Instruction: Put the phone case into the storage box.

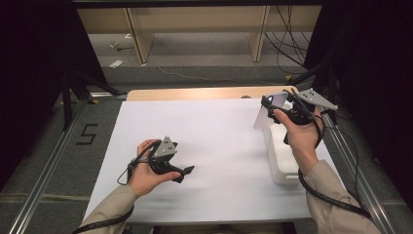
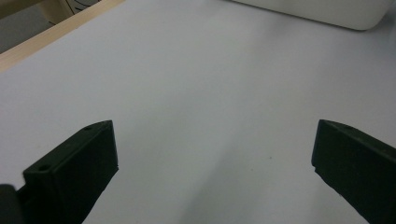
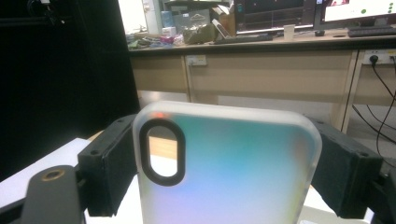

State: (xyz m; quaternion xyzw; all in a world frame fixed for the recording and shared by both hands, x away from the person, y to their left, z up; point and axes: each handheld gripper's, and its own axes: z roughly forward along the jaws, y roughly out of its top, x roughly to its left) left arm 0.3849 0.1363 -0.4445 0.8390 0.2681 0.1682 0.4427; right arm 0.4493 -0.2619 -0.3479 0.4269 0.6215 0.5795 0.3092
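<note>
Right gripper (image 1: 272,108) clamps a translucent phone case (image 3: 224,168) by its two long edges, held raised above the far end of the white bin (image 1: 282,163) at the table's right side. Bin contents can't be made out. Left gripper (image 1: 187,171) sits low over the white table sheet (image 1: 214,146), jaws spread wide, holding nothing, well apart from the bin.
</note>
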